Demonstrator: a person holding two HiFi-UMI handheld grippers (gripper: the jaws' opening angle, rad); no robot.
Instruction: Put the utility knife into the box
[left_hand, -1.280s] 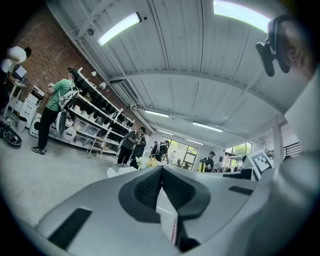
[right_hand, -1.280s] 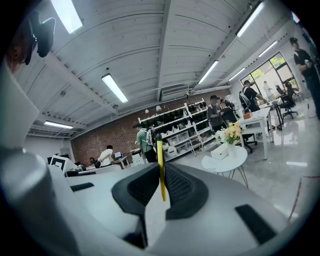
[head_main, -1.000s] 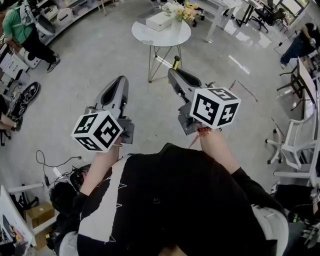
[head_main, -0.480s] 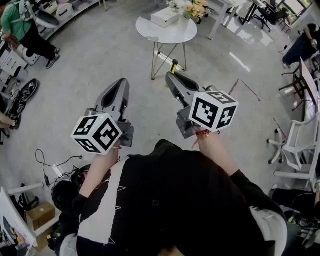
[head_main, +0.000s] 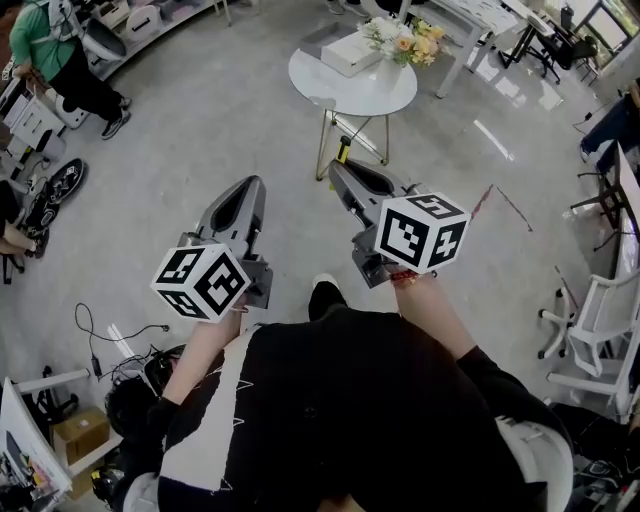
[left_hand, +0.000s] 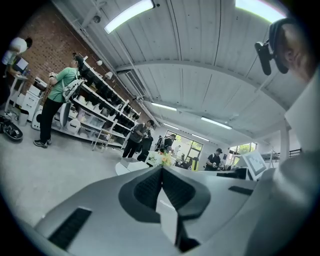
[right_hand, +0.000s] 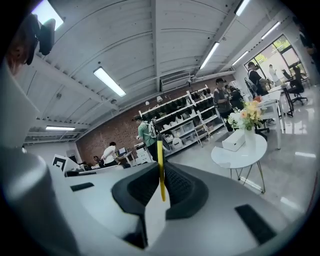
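A thin yellow utility knife (right_hand: 160, 170) stands upright between the pads of my right gripper (right_hand: 161, 172), which is shut on it. In the head view its yellow-and-black end (head_main: 344, 149) sticks out past the right gripper (head_main: 341, 172). My left gripper (head_main: 243, 187) is held beside it, jaws closed together on nothing (left_hand: 162, 170). Ahead on the floor stands a round white table (head_main: 330, 86) carrying a white box (head_main: 351, 53) and a vase of flowers (head_main: 401, 40). The right gripper view also takes in the table (right_hand: 235, 156) and box (right_hand: 234, 140).
A person in green (head_main: 55, 60) stands by shelving at the far left. White chairs (head_main: 590, 320) line the right side. Cables (head_main: 110, 335) and a cardboard box (head_main: 72, 435) lie at the lower left. Desks and office chairs stand behind the table.
The table with the box and flowers has slid lower and rightward in the head view, nearer to me. Both grippers keep the same pose; the knife stays gripped.
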